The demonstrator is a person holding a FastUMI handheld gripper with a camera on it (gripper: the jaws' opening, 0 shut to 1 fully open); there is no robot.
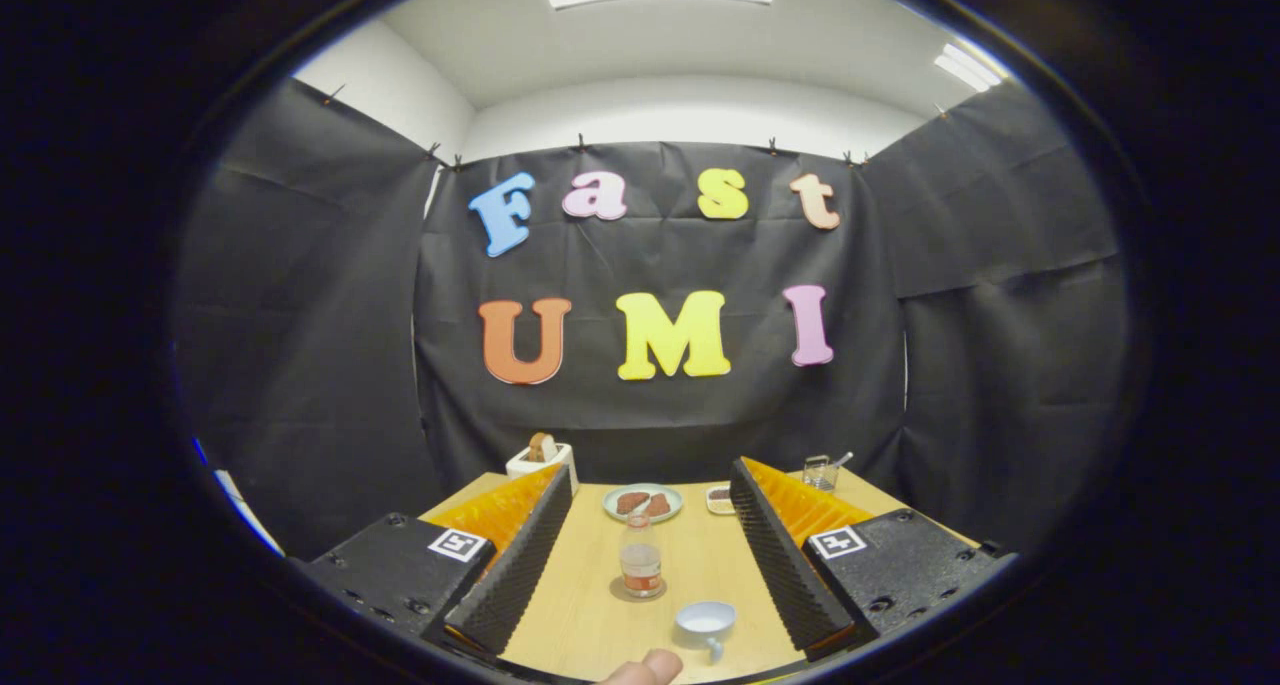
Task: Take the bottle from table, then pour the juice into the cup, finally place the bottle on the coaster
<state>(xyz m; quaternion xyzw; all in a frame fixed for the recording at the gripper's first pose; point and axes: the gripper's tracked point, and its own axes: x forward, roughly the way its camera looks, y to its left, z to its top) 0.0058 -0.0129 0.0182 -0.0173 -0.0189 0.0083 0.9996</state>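
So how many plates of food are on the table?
2: a round plate beyond the bottle, and a small dish beside it. More may hide behind the open hand-held gripper fingers.

The table point(590, 615) looks like smooth light wood, the bottle point(640, 557) is clear see-through plastic, the cup point(705, 622) looks shiny, and the finger pads point(515, 565) are bumpy

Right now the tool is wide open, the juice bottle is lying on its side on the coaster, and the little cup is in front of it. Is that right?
Not quite. In the gripper view the bottle stands upright on the coaster, not on its side. The rest holds: the tool is wide open with the bottle between its fingers, untouched, and the cup sits nearer the tool than the bottle does.
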